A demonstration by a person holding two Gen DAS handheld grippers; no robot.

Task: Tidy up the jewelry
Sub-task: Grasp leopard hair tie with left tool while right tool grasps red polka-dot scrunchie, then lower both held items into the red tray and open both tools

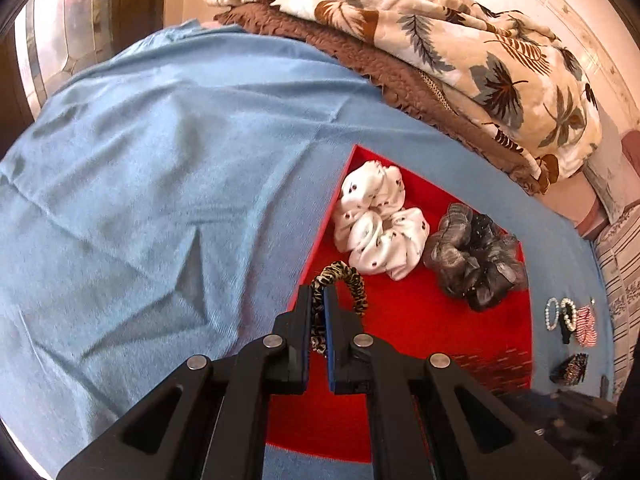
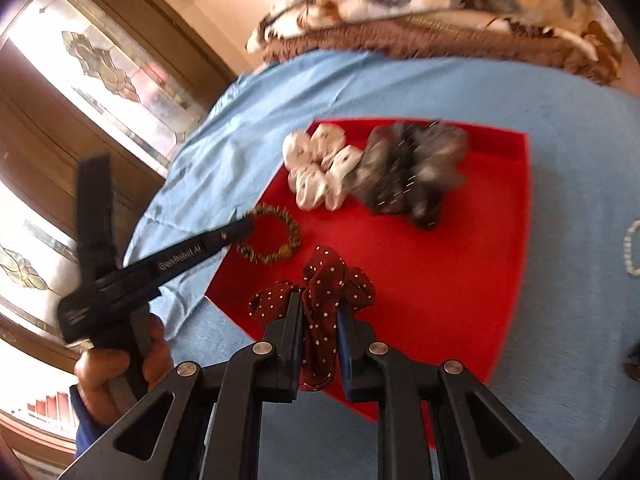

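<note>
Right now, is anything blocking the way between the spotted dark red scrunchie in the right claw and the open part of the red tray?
Nothing visible does. The right claw holds the dark red scrunchie above the red tray's near edge, and the floor ahead is bare. The white scrunchie and grey scrunchie lie at the far end; the leopard scrunchie sits left.

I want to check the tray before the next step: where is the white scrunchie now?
The white scrunchie lies in the red tray near its far corner, with the grey scrunchie beside it on the right.
</note>
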